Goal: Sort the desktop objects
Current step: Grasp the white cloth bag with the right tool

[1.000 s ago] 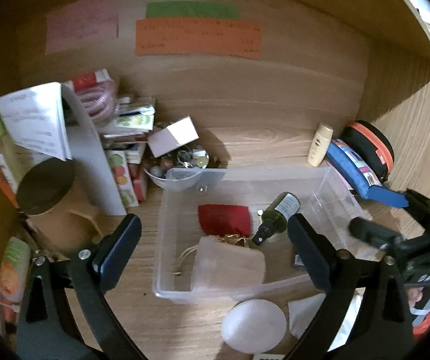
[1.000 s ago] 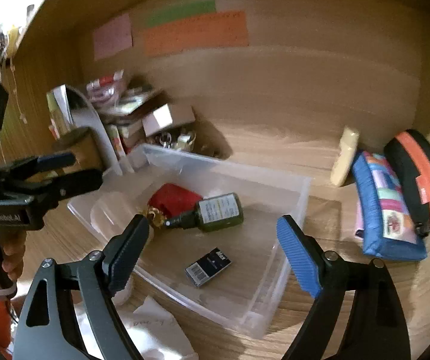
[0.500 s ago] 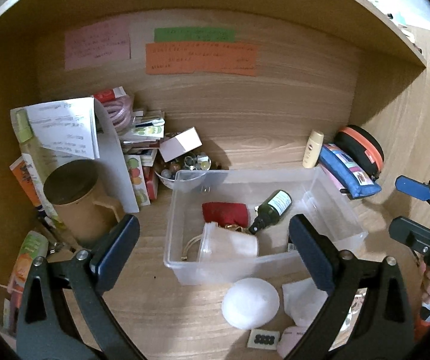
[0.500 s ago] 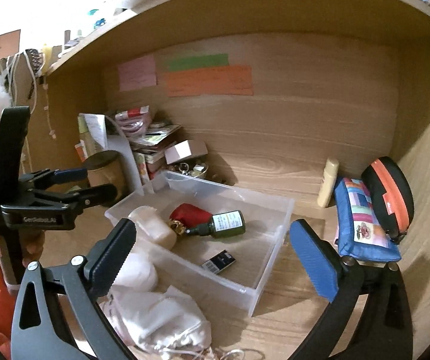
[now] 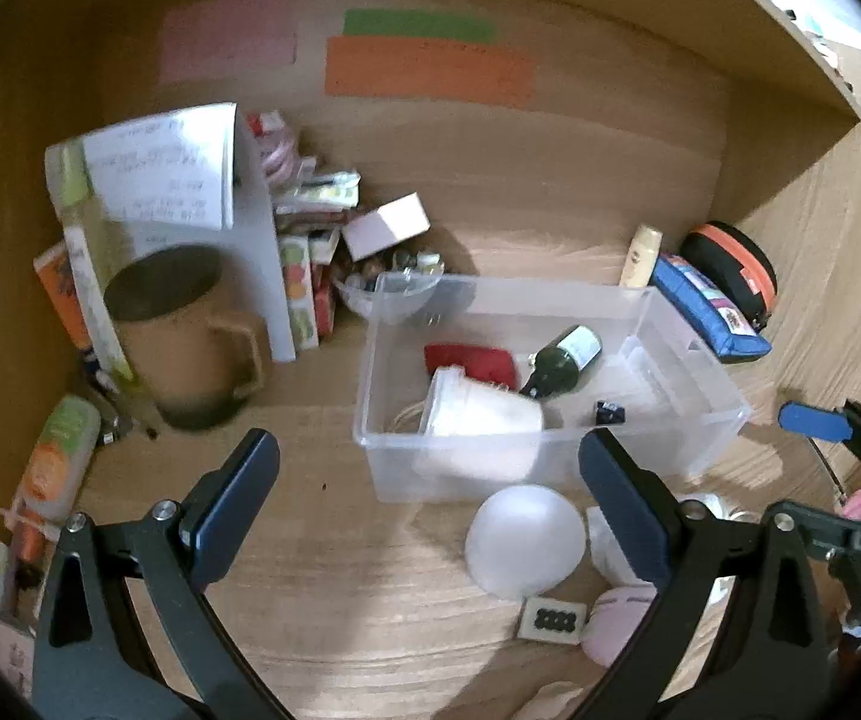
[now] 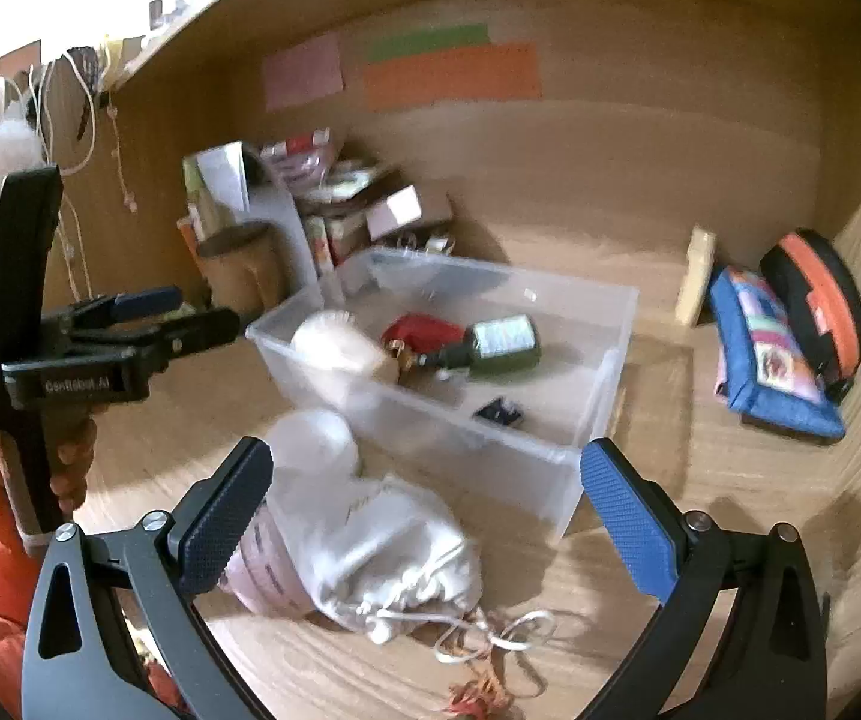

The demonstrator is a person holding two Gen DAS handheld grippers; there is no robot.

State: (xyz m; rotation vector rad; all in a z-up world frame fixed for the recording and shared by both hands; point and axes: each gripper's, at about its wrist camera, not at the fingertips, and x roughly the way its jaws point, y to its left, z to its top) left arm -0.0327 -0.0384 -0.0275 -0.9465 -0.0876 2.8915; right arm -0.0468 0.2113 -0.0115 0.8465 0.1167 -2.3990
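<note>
Wooden desk: only right view shows drawstring bag.

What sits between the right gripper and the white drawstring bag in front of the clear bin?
Nothing visible. The right gripper is open and empty, and the white drawstring bag lies just ahead of it, in front of the clear bin.

We see the bin in the middle of the desk, holding a bottle, a pouch left of it, a tipped cup and a small box. A mug stands toward the left edge. Two cases lie at the back right corner. A dome and a drawstring bag lie before the bin.
</note>
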